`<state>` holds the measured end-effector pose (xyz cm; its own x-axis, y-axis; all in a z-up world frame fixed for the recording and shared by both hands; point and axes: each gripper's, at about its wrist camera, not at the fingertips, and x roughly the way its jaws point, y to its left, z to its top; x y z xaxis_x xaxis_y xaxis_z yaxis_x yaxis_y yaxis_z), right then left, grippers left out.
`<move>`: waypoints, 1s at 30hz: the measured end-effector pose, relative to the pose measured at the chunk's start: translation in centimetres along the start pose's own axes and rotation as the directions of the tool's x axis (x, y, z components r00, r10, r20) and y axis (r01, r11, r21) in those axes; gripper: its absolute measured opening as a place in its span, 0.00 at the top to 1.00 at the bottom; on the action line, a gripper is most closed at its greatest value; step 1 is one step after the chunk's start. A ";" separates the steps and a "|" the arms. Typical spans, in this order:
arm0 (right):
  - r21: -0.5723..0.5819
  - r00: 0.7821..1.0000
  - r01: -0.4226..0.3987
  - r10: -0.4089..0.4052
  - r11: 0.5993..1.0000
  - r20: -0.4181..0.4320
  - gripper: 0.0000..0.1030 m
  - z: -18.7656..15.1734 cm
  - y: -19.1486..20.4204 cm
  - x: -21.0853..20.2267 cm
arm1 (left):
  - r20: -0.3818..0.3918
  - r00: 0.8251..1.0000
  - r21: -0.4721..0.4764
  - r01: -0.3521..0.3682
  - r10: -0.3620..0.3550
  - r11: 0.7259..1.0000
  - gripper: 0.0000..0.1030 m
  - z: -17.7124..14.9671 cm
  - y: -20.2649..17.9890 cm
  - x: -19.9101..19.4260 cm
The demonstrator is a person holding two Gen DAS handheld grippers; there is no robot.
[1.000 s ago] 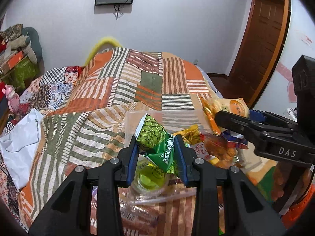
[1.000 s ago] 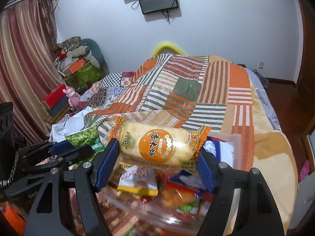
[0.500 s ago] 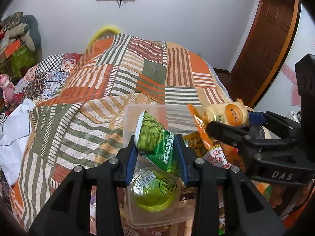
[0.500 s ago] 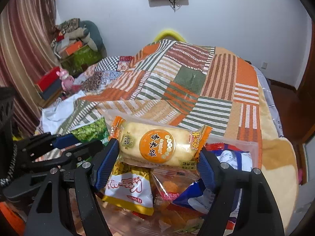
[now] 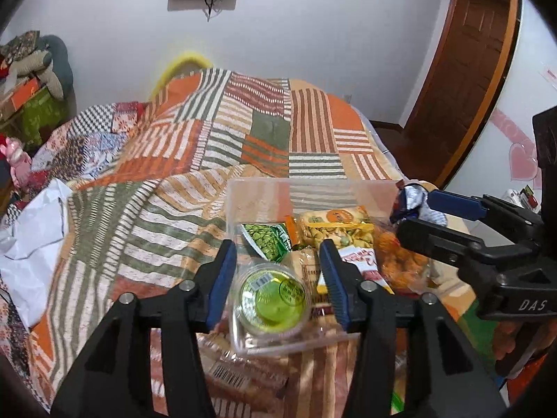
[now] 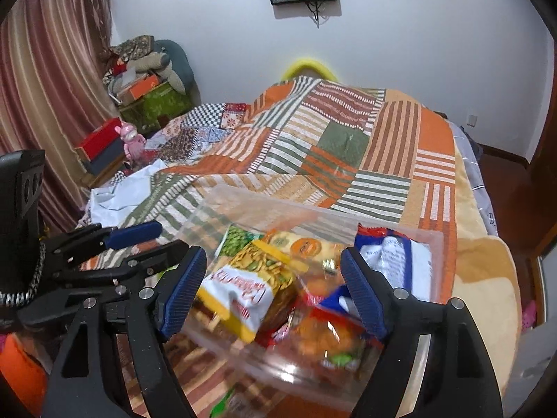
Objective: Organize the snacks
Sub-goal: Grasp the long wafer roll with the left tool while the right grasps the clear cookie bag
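1. Left wrist view: the clear plastic bin (image 5: 240, 205) is seen resting on the patchwork quilt (image 5: 146, 216) of the bed, near the bed's front edge; its far wall and left wall stand bare, and a strip of empty floor is left inside along the far wall.
2. Inside the bin a green pea packet (image 5: 268, 242), an orange-labelled cake packet (image 5: 334, 217), a yellow-and-white snack bag (image 5: 362, 261) and a green-lidded cup (image 5: 273, 301) are packed side by side; the cup lies against the near wall.
3. In the right wrist view the bin (image 6: 222, 202) is shown crowded toward its right end, where a blue-and-white packet (image 6: 393, 257) leans on the wall; the near contents are blurred.
4. Beyond the far wall, open quilt is stretched to the head of the bed; a white cloth (image 5: 31, 230) lies on the left side, well apart from the bin.
5. The left gripper (image 5: 276, 275) is held above the cup with its jaws opening; nothing is pressed between the pads, and the pea packet lies free just beyond them.
6. The right gripper (image 6: 275, 292) is poised over the bin's middle with its jaws opening wide; the snack bag (image 6: 243, 289) is seen between them, yet no pad is pressed on it.
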<state>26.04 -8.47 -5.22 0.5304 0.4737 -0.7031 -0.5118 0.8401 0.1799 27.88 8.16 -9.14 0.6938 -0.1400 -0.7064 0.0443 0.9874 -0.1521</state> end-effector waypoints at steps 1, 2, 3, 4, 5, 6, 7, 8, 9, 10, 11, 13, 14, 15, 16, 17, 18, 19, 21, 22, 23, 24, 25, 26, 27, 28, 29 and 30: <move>-0.001 1.000 -0.005 0.005 1.000 0.007 0.23 -0.3 0.1 -0.6 | 0.005 1.000 0.008 -0.006 0.006 1.000 0.45 -0.1 0.0 -0.6; 0.000 1.000 -0.007 0.007 1.000 0.014 0.22 -0.6 0.1 -1.0 | 0.009 1.000 0.017 -0.015 0.015 1.000 0.44 -0.4 0.1 -1.2; 0.002 1.000 -0.009 0.009 1.000 0.021 0.20 -0.9 0.1 -1.6 | 0.011 1.000 0.026 -0.021 0.020 0.999 0.43 -0.6 0.1 -1.6; 0.004 1.000 -0.013 0.013 1.000 0.026 0.19 -1.3 0.1 -2.1 | 0.007 1.000 0.035 -0.026 0.026 0.999 0.42 -1.0 0.2 -2.0; 0.007 0.999 -0.015 0.015 1.000 0.029 0.19 -1.6 0.1 -2.4 | 0.000 1.000 0.041 -0.030 0.030 0.999 0.42 -1.3 0.4 -2.2; 0.008 0.999 -0.017 0.017 1.000 0.028 0.19 -2.0 0.0 -2.7 | -0.010 0.999 0.044 -0.034 0.034 0.998 0.42 -1.7 0.6 -2.4; 0.008 0.999 -0.018 0.017 1.000 0.028 0.19 -2.4 0.1 -2.9 | -0.021 0.999 0.043 -0.040 0.041 0.998 0.41 -2.2 0.9 -2.5; 0.008 1.000 -0.017 0.017 1.000 0.026 0.19 -2.8 0.0 -3.1 | -0.030 0.998 0.041 -0.045 0.047 0.998 0.39 -2.6 1.1 -2.6; 0.008 1.000 -0.015 0.014 1.000 0.024 0.18 -3.3 0.1 -3.4 | -0.041 0.998 0.037 -0.051 0.053 0.998 0.37 -3.2 1.3 -2.6; 0.008 1.000 -0.012 0.012 1.000 0.020 0.18 -3.9 0.0 -3.5 | -0.052 0.997 0.033 -0.056 0.057 0.998 0.37 -3.8 1.6 -2.5; 0.009 1.000 -0.011 0.010 1.000 0.016 0.18 -4.3 0.0 -3.6 | -0.065 0.996 0.028 -0.061 0.063 0.998 0.37 -4.5 1.9 -2.4; 0.024 1.000 -0.014 0.014 1.000 -0.003 0.17 -5.5 -0.3 -3.4 | -0.091 0.993 0.024 -0.069 0.071 0.997 0.37 -5.5 2.2 -1.8; 0.034 1.000 -0.021 0.022 0.999 -0.017 0.16 -6.1 -0.5 -3.2 | -0.111 0.991 0.024 -0.070 0.072 0.997 0.37 -6.0 2.3 -1.3; 0.042 0.999 -0.027 0.028 0.999 -0.035 0.15 -6.6 -0.7 -2.9 | -0.133 0.988 0.028 -0.071 0.074 0.997 0.36 -6.5 2.3 -0.7; 0.048 0.998 -0.027 0.030 0.998 -0.053 0.15 -7.2 -0.9 -2.5 | -0.153 0.985 0.035 -0.076 0.081 0.996 0.36 -6.9 2.3 -0.1; 0.054 0.997 -0.024 0.027 0.998 -0.070 0.15 -7.6 -1.0 -2.0 | -0.169 0.981 0.041 -0.084 0.090 0.996 0.36 -7.2 2.3 0.6; 0.060 0.996 -0.020 0.026 0.998 -0.090 0.15 -8.2 -1.1 -1.6 | -0.180 0.979 0.042 -0.088 0.094 0.995 0.36 -7.4 2.3 1.2; 0.068 0.994 -0.020 0.027 0.997 -0.109 0.15 -8.7 -1.1 -1.1 | -0.189 0.977 0.040 -0.091 0.097 0.995 0.36 -7.6 2.3 1.8; 0.082 0.990 -0.026 0.037 0.996 -0.133 0.15 -9.5 -1.3 -0.4 | -0.204 0.973 0.028 -0.102 0.105 0.994 0.34 -7.9 2.5 2.7; 0.083 0.988 -0.029 0.041 0.996 -0.149 0.15 -9.8 -1.2 0.0 | -0.191 0.973 0.032 -0.126 0.130 0.991 0.26 -8.0 2.4 3.0; 0.081 0.986 -0.029 0.042 0.996 -0.162 0.15 -10.1 -1.2 0.1 | -0.183 0.971 0.038 -0.149 0.154 0.988 0.23 -8.1 2.4 3.1; 0.079 0.984 -0.032 0.045 0.996 -0.170 0.15 -10.3 -1.1 0.4 | -0.185 0.969 0.043 -0.157 0.162 0.987 0.23 -8.2 2.4 3.4; 0.080 0.983 -0.041 0.054 0.996 -0.174 0.14 -10.5 -1.0 0.5 | -0.186 0.969 0.044 -0.159 0.164 0.986 0.23 -8.3 2.6 3.5; 0.080 0.983 -0.040 0.054 0.996 -0.174 0.12 -10.6 -0.9 0.5 | -0.183 0.969 0.044 -0.160 0.165 0.986 0.23 -8.4 2.7 3.4; 0.080 0.984 -0.038 0.051 0.996 -0.172 0.09 -10.6 -0.8 0.5 | -0.185 0.969 0.043 -0.157 0.162 0.987 0.23 -8.6 2.8 3.4; 0.079 0.984 -0.036 0.049 0.996 -0.172 0.08 -10.7 -0.7 0.5 | -0.192 0.969 0.038 -0.150 0.154 0.988 0.23 -8.8 3.2 3.2; 0.079 0.984 -0.036 0.049 0.996 -0.172 0.06 -10.8 -0.7 0.5 | -0.199 0.969 0.032 -0.146 0.150 0.989 0.23 -9.0 3.5 3.2; 0.078 0.984 -0.035 0.048 0.996 -0.171 0.05 -10.9 -0.7 0.5 | -0.206 0.968 0.022 -0.143 0.144 0.990 0.23 -9.3 3.9 2.9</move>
<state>19.24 -11.72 -13.19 0.3817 0.4611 -0.8011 -0.4758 0.8410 0.2574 23.38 10.93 -18.28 0.5300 -0.0083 -0.8480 -0.0398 0.9986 -0.0346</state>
